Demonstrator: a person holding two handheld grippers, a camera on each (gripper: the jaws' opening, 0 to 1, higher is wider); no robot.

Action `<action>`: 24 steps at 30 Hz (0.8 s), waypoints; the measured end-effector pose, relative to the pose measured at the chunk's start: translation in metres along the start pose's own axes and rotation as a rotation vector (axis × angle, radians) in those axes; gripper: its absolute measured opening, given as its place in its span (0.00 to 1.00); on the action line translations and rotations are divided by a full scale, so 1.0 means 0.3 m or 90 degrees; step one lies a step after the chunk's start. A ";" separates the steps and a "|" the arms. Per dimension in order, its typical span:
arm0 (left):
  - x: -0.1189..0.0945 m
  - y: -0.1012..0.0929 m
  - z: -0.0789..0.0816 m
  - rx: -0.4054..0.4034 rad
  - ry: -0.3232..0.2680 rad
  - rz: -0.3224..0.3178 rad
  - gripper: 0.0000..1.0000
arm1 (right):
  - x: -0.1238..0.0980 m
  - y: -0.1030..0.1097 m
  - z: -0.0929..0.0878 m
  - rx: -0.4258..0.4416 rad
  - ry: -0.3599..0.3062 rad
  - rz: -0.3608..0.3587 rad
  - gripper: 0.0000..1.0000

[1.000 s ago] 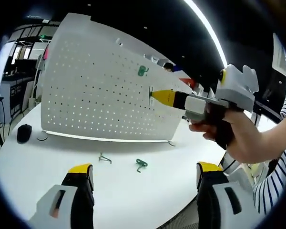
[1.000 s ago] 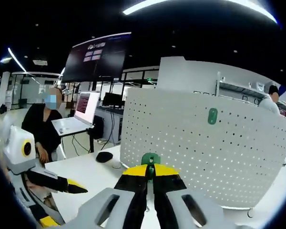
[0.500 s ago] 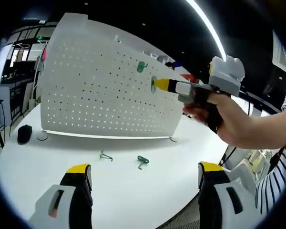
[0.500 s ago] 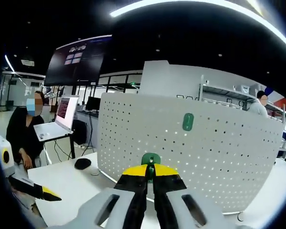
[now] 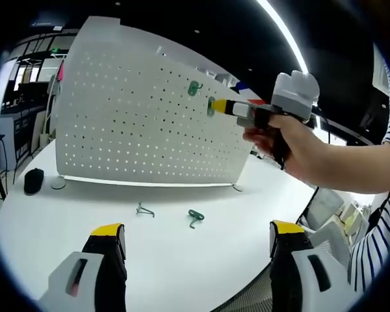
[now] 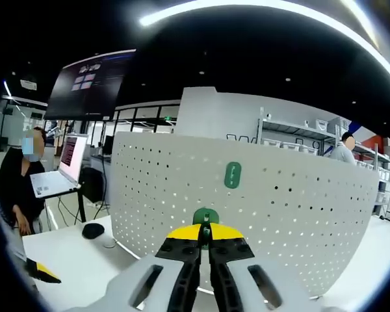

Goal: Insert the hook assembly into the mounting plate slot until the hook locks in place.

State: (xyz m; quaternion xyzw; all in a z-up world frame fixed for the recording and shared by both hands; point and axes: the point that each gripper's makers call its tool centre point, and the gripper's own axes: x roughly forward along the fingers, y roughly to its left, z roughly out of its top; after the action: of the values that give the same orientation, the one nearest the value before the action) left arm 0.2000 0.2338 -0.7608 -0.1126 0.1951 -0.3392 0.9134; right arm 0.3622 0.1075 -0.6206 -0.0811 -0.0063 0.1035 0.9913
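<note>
A white pegboard (image 5: 130,130) stands upright on the white table (image 5: 182,260), with one green hook (image 5: 194,88) mounted high on it. In the left gripper view my right gripper (image 5: 216,106), held in a hand, is shut on a second green hook (image 5: 210,106) close to the board, just right of and below the mounted one. In the right gripper view the held hook (image 6: 205,216) sticks up between the shut jaws, facing the pegboard (image 6: 279,214) below the mounted hook (image 6: 232,175). My left gripper (image 5: 196,237) stands open over the table with nothing between its fingers.
A loose green hook (image 5: 195,217) and a grey wire hook (image 5: 143,210) lie on the table before the board. A black mouse (image 5: 32,181) sits at the left. A seated person (image 6: 16,188) with a laptop (image 6: 55,179) is beyond the table.
My right gripper has risen along the board with its green hook, from mid-height to just beside the mounted hook. The left gripper has stayed open and still.
</note>
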 end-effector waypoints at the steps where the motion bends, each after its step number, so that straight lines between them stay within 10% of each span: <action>1: 0.000 0.000 0.000 0.000 0.000 0.000 0.94 | 0.005 -0.007 0.005 -0.001 -0.002 -0.003 0.00; 24: 0.002 0.008 -0.008 -0.006 0.008 0.004 0.93 | 0.112 -0.120 0.064 -0.020 -0.035 -0.060 0.00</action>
State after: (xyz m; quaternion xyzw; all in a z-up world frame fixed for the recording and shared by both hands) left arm 0.2007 0.2349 -0.7640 -0.1141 0.2025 -0.3357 0.9128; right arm 0.4017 0.0829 -0.5959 -0.0936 -0.0386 0.0591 0.9931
